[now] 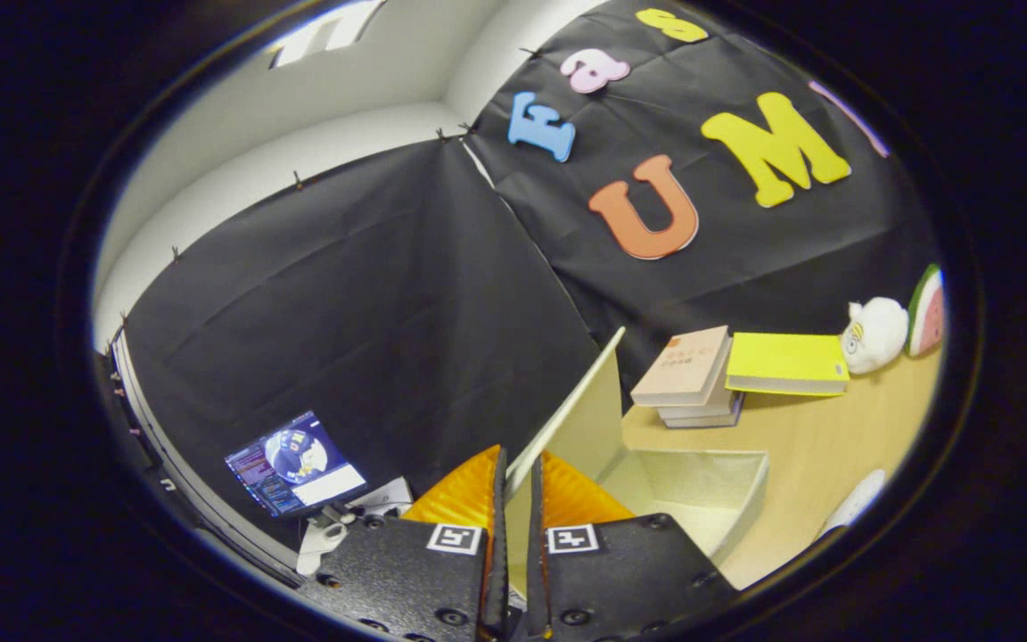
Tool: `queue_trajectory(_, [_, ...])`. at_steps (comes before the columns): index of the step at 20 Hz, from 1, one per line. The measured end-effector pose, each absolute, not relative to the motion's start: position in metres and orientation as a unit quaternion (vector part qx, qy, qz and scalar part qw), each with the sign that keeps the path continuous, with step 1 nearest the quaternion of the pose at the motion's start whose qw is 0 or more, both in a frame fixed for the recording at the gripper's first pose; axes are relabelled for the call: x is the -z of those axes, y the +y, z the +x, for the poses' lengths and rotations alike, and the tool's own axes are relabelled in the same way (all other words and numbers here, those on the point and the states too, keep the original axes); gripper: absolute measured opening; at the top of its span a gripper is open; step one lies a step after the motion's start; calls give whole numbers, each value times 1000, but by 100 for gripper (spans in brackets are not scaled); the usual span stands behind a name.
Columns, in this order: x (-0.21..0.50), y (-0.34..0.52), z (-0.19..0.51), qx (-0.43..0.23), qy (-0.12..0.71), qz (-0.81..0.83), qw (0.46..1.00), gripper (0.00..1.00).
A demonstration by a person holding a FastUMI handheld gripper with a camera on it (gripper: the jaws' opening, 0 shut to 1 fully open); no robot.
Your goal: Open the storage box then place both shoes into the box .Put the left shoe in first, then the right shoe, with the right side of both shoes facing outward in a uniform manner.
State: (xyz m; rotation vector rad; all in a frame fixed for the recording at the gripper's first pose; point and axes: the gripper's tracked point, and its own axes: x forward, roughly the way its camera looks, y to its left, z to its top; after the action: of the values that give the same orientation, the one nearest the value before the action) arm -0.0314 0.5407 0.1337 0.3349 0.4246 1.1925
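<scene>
Gripper view: your claw (515,499) pinches lid (567,406) of storage box (701,499), raised; box empty, both shoes still to load.

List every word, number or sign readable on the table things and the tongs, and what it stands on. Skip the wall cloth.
Nothing reads clearly.
Top book of the stack: cover print, too blurred.
Yellow book: no text seen.
Screen: too small.
Tongs: one square black-and-white marker each, a pattern, no words; they are shut on the storage box lid.
</scene>
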Motion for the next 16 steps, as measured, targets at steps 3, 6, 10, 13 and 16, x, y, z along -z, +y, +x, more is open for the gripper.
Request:
queue_trajectory(3, [-143,588,-41,-562,190,114,797,21])
queue_trajectory(6, [-142,625,-52,-563,154,56,810,50])
queue_trajectory(10, [-132,644,-55,-534,80,-14,841,97])
queue_trajectory(13, [-132,645,-58,-527,63,-10,848,100])
queue_trajectory(16, [-131,630,-55,-506,50,-3,861,100])
